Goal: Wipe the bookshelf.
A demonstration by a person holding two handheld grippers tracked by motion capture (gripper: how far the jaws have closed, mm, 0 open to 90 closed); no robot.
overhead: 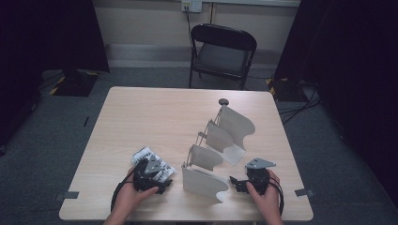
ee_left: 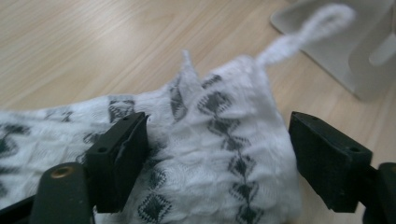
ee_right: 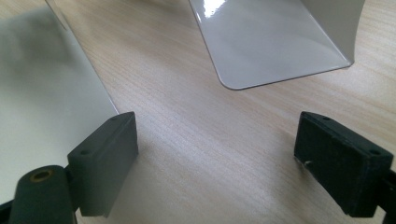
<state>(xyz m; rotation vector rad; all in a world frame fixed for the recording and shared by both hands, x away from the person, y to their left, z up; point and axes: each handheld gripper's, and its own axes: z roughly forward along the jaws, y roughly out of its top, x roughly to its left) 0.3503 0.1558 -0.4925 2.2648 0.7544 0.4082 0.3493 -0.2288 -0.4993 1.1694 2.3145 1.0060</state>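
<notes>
Two grippers low over counter [overhead: 141,112]: left gripper [ee_left: 217,154] fingers spread astride patterned cloth [ee_left: 210,140], not pinching; right gripper [ee_right: 217,163] fingers spread, empty, beside grey rack [overhead: 220,140].

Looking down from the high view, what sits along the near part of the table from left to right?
Left gripper over a white patterned cloth → the grey metal divider rack → right gripper, its jaws open and holding nothing.
</notes>
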